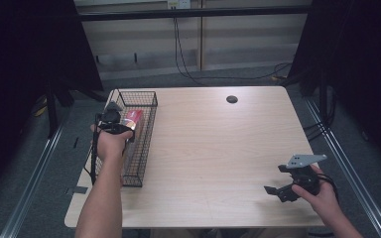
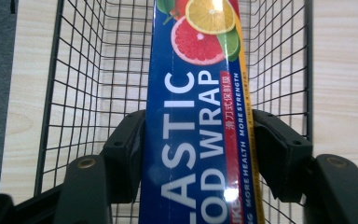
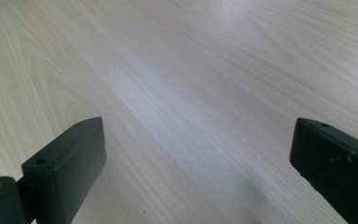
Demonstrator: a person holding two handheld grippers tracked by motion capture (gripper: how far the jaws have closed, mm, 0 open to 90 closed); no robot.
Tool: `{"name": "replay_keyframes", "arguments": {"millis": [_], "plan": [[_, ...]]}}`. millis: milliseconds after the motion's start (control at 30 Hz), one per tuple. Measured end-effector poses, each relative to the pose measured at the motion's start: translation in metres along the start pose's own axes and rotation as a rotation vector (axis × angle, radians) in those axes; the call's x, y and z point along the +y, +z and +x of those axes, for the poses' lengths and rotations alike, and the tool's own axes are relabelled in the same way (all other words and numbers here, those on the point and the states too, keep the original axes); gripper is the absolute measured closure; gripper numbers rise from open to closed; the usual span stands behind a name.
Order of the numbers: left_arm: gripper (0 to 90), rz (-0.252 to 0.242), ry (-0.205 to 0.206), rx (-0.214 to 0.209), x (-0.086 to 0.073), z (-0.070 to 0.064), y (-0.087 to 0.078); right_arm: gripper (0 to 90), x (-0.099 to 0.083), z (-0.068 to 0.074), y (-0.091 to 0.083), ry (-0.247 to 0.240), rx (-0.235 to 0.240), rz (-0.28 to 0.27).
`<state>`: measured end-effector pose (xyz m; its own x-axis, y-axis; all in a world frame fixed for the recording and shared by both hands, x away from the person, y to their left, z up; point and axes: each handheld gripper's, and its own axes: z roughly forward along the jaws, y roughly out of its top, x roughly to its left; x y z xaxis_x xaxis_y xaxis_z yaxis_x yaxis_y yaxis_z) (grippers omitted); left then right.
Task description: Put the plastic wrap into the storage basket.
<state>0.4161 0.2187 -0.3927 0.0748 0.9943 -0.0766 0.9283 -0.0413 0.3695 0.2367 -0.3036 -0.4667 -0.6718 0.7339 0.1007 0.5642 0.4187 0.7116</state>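
High view: left gripper [image 1: 124,126] over the black wire-mesh basket [image 1: 146,144] at the pale wooden bench's [image 1: 218,148] left edge; right gripper [image 1: 283,191] idle, near right.

Left gripper view: fingers [image 2: 128,149] clamp the long blue plastic-wrap box [image 2: 198,130] inside the basket. Likely placing; next, lower and release.

Right gripper view: fingers [image 3: 70,158] spread wide, empty.

The long blue plastic-wrap box [image 2: 198,121] runs off the left gripper view top and bottom, lettering clipped. From the high view, the hand hides most of it inside the black wire basket [image 1: 146,130], and its print is too small to read.
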Motion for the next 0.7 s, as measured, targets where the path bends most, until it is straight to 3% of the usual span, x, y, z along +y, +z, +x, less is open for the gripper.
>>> {"name": "replay_keyframes", "arguments": {"millis": [133,367,700], "plan": [[37.2,-0.025,0.007,0.003,0.004,-0.003,-0.015,3.4,0.002,0.001,0.001,-0.002,-0.001,0.002],[36.5,-0.059,0.012,-0.028,0.008,-0.009,-0.037,3.4,0.003,0.002,0.001,-0.003,-0.001,0.004],[29.4,-0.098,0.045,-0.072,0.011,-0.028,-0.051,3.4,0.003,0.002,0.001,-0.004,0.007,0.0]]}}
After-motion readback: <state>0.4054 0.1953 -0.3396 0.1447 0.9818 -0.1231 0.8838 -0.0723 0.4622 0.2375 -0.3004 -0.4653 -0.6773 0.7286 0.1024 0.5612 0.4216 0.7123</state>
